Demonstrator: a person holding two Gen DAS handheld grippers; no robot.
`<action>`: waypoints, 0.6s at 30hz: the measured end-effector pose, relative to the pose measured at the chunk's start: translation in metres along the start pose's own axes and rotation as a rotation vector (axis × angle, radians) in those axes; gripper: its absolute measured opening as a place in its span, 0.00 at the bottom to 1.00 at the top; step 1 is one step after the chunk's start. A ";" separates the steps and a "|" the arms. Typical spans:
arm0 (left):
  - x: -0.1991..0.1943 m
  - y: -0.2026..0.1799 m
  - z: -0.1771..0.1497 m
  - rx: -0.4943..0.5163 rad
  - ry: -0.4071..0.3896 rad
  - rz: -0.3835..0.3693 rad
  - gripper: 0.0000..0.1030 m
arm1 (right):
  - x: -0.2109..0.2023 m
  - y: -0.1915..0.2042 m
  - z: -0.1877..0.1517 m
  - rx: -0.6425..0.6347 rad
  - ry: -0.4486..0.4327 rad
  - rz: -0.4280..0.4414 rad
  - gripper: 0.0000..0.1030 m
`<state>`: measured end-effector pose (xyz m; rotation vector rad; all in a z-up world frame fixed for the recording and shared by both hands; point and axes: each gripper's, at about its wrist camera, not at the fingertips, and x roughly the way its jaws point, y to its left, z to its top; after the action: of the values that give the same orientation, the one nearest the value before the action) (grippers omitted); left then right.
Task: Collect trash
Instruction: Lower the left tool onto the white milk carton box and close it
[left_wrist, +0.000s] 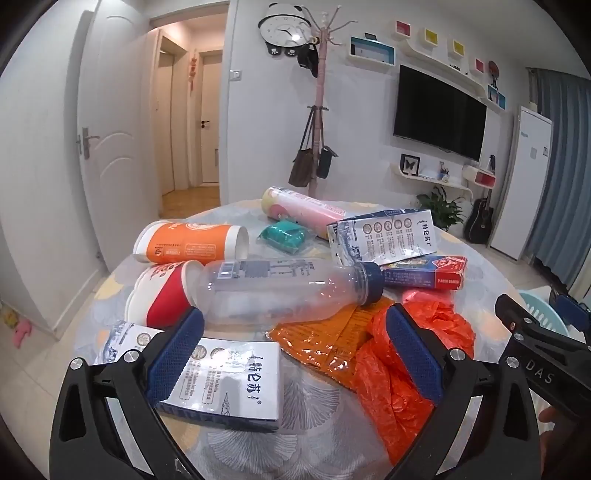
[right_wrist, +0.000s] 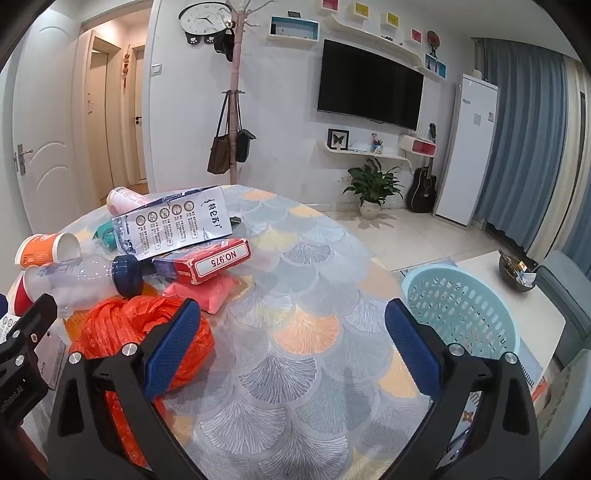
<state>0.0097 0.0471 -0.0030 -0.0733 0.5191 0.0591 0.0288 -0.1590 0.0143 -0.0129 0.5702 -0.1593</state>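
Observation:
Trash lies piled on a round table (right_wrist: 295, 295). In the left wrist view my left gripper (left_wrist: 295, 354) is open and empty above a white milk carton (left_wrist: 229, 380), with a clear plastic bottle (left_wrist: 280, 288) and an orange plastic bag (left_wrist: 399, 362) just ahead. My right gripper (right_wrist: 291, 350) is open and empty over bare tablecloth, its left finger beside the orange bag (right_wrist: 129, 325). A light blue perforated basket (right_wrist: 461, 314) stands beyond the table's right edge.
An orange cup (left_wrist: 192, 243), a red and white cup (left_wrist: 159, 291), a second milk carton (left_wrist: 388, 232), a card box (left_wrist: 424, 273), a pink tube (left_wrist: 299, 206) and a teal wrapper (left_wrist: 284, 236) also lie on the table. An orange foil wrapper (left_wrist: 325, 339) sits under the bottle.

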 end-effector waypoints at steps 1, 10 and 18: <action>0.000 -0.001 0.000 -0.001 -0.001 0.000 0.93 | 0.000 -0.001 0.000 0.003 -0.001 0.002 0.92; -0.002 -0.003 0.000 -0.003 0.000 -0.009 0.93 | 0.000 0.000 0.000 0.003 -0.001 0.001 0.90; -0.002 -0.002 -0.001 -0.014 -0.014 -0.017 0.93 | -0.001 0.003 0.001 0.001 -0.007 -0.001 0.84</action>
<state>0.0079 0.0452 -0.0025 -0.0911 0.5041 0.0470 0.0288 -0.1560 0.0161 -0.0127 0.5633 -0.1607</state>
